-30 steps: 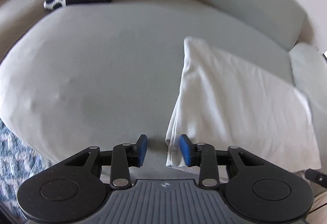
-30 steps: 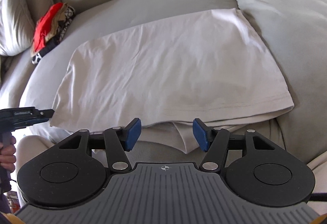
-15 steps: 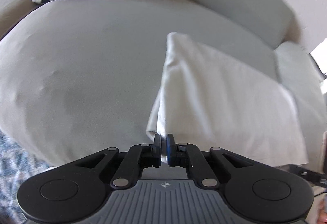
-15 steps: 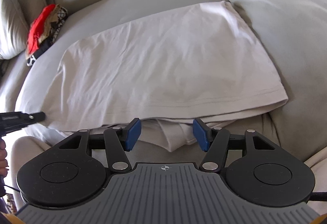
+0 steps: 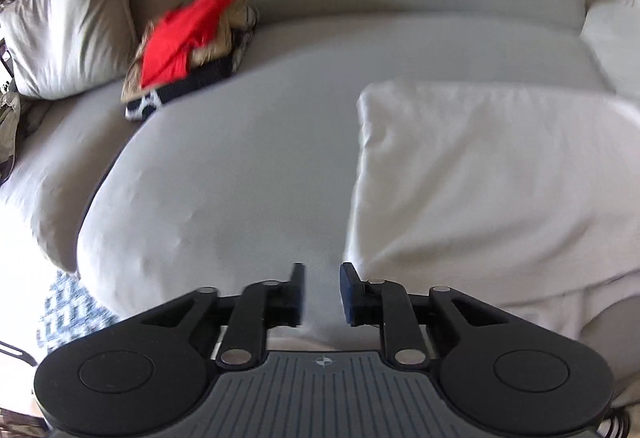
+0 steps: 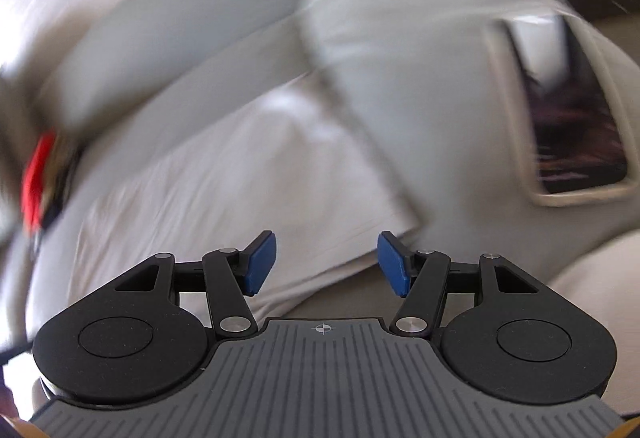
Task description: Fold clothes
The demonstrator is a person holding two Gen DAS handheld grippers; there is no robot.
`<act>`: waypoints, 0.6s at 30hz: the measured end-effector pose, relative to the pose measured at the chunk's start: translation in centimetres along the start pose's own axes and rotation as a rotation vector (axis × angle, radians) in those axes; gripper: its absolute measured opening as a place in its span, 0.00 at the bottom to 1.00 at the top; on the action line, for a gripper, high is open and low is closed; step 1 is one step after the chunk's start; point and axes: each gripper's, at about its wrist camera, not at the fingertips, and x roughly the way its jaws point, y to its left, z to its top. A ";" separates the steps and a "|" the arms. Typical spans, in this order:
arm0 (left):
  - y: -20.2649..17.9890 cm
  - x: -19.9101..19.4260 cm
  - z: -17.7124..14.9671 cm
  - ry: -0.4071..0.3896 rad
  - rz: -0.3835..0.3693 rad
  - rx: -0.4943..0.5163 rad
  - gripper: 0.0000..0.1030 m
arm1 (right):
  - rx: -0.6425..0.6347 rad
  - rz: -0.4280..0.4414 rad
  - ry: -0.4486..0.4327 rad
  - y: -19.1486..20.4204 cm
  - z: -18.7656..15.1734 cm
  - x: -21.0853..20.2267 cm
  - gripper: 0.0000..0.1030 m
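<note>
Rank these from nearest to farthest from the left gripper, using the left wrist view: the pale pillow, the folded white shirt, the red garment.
1. folded white shirt, just right of the left gripper.
2. red garment, on the far-left pile.
3. pale pillow, beyond it, leftmost.

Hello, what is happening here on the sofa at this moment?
A person is folding clothes with two handheld grippers. A white garment lies folded flat on the grey sofa. The left gripper is beside the garment's near corner, its jaws opening with nothing between them. The right gripper hangs over the garment's near edge, jaws apart and closing a little, not gripping it. A pile of clothes with a red piece on top waits further back.
</note>
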 end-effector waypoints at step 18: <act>-13.2 1.1 -0.6 0.014 -0.276 0.235 0.11 | 0.230 0.092 0.115 -3.8 1.3 7.0 0.12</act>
